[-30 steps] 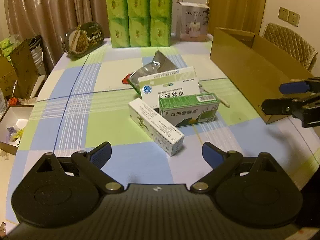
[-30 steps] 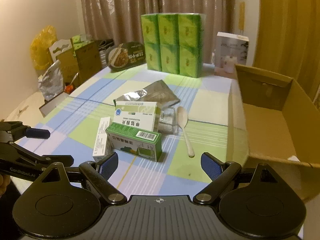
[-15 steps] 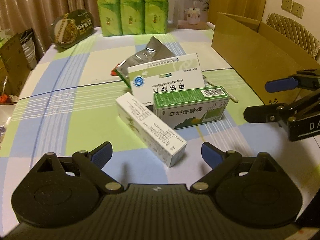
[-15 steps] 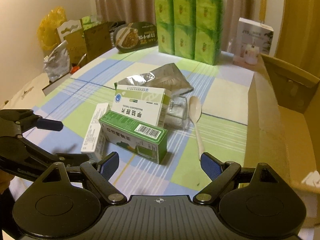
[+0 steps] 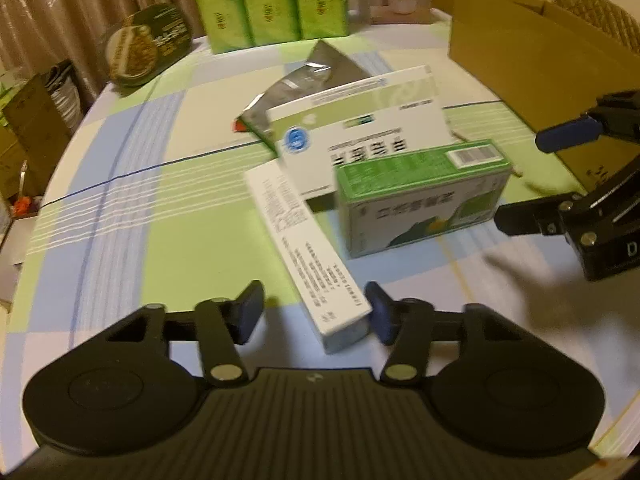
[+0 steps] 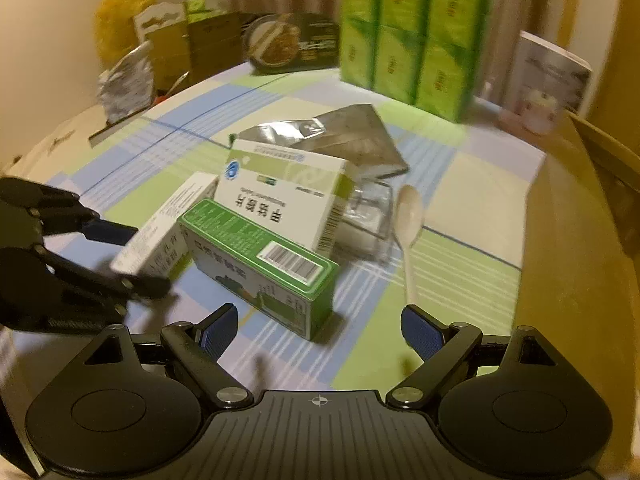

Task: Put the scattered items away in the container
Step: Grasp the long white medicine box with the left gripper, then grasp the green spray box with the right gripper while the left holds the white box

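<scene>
- As your left tool (image 5: pixel 314 314) has dropped low and closed in over the last second, its jaws have narrowed to roughly half span and now bracket the near end of the long white carton with fine black print (image 5: pixel 304 248); the right pad sits just beside that end, the left pad stands apart. No grip yet.
- Reads as the first pick about to begin; nothing shows inside the open brown cardboard box (image 5: pixel 532 52).
- Your right tool (image 6: pixel 318 326) has also advanced, jaws spread wide, empty, aimed at the green rectangular carton with a barcode (image 6: pixel 264 264), near but not touching.
- White carton lies flat on the checked counter (image 5: pixel 140 200), angled away, its far end beside the green carton.
</scene>
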The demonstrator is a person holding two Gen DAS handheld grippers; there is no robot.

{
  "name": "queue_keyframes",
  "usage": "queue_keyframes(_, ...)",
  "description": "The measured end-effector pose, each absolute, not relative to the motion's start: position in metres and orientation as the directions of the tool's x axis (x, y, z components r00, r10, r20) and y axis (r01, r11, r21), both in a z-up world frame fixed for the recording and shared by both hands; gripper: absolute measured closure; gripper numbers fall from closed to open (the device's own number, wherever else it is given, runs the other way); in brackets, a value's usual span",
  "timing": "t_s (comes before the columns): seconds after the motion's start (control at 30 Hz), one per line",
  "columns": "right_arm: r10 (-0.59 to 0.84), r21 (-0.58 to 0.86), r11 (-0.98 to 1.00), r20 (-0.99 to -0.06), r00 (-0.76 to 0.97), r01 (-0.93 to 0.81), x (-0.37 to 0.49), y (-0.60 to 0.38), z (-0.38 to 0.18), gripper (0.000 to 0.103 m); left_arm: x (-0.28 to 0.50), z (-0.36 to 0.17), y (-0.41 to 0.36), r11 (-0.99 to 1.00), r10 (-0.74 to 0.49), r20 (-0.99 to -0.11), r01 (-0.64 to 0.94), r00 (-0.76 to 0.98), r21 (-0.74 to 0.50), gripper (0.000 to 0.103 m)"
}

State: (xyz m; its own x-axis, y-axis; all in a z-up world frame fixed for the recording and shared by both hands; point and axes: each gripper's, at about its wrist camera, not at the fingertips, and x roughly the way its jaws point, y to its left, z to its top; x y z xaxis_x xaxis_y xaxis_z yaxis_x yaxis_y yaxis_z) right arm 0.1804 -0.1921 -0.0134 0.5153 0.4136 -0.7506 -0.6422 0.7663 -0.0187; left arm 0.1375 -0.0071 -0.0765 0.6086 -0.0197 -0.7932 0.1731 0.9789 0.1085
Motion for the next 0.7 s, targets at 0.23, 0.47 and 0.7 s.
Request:
queue_keyframes(0.23, 0.442, -0.082, 0.681, -0.746, 0.497, -0.728, 0.191, -0.171, -0.021, 0.025, 0.139, -0.079, 0.01, 0.988, -0.009, -0.807, 0.13, 0.59, 0.084, 0.059)
queue_keyframes(0.47, 0.444, -0.082, 0.647, -0.768, 0.462, -0.758, 0.197, -0.163, -0.027, 0.056, 0.142, -0.078, 0.01, 0.99, -0.019, -0.802, 0.122, 0.598, 0.068, 0.059)
queue_keyframes(0.7, 0.442, -0.016, 0.685, -0.785, 0.434, -0.728, 0.167, -0.177, -0.016, 0.073, 0.121, -0.072, 0.002, 0.988, -0.012, -0.809, 0.133, 0.587, 0.082, 0.08)
